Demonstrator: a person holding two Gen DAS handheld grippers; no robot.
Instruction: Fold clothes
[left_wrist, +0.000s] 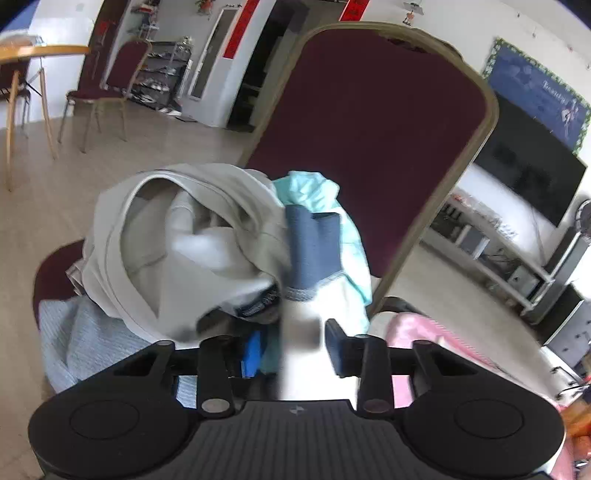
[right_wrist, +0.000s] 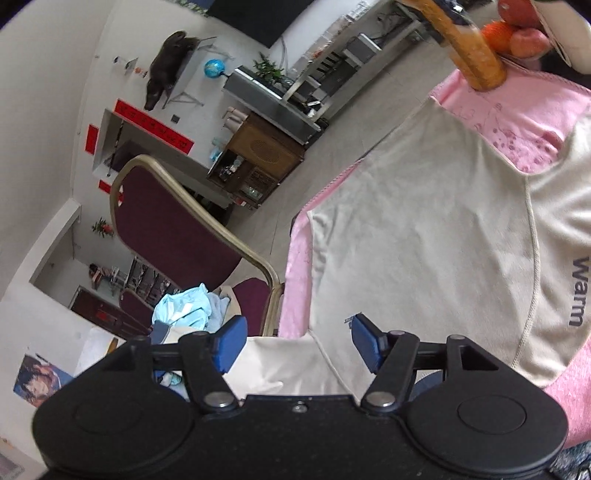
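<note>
While lying flat on a pink cloth, cream garment filling the right wrist view from centre out to 3 o'clock, with the grey word "Warm" printed near that edge. Right gripper at 6 o'clock above the garment's near hem, jaws spread wide and pinching nothing. At 9 o'clock, maroon chair just beside the pink cloth. Oranges at 1 o'clock.

Seen from the left wrist: heap of clothes on the chair seat, from centre to 8 o'clock, cream hooded top uppermost, teal garment against the backrest. Left gripper at 6 o'clock, jaws partly apart with a blurred cream strip between them; cannot tell whether pinched. Second chair at 10 o'clock.
</note>
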